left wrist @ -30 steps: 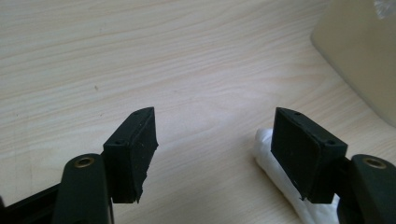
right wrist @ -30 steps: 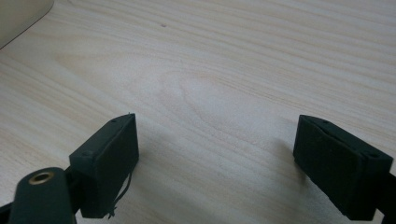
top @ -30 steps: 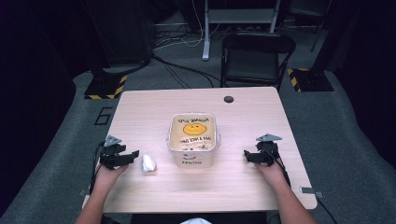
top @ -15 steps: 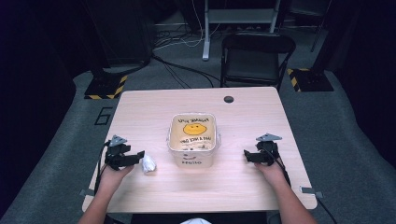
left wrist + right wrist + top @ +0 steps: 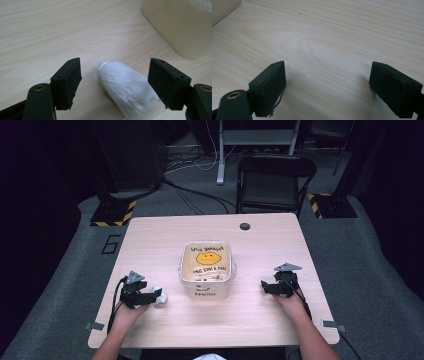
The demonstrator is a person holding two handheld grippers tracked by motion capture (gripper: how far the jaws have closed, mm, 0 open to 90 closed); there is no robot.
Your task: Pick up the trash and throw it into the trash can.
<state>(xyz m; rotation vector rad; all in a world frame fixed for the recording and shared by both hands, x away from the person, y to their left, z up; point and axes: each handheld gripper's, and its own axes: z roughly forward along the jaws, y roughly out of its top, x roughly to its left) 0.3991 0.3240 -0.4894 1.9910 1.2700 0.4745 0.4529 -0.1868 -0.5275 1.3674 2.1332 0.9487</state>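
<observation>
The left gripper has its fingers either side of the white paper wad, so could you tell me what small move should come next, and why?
Probably close the left gripper on the white paper wad. Its fingers stand open with the wad lying on the table between them, nearer one finger, not yet gripped. The right gripper is open over bare wood, so it has no part yet.

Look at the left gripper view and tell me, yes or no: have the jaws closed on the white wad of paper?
No, the left gripper stands open, with the white paper wad lying on the table between its spread jaws.
</observation>
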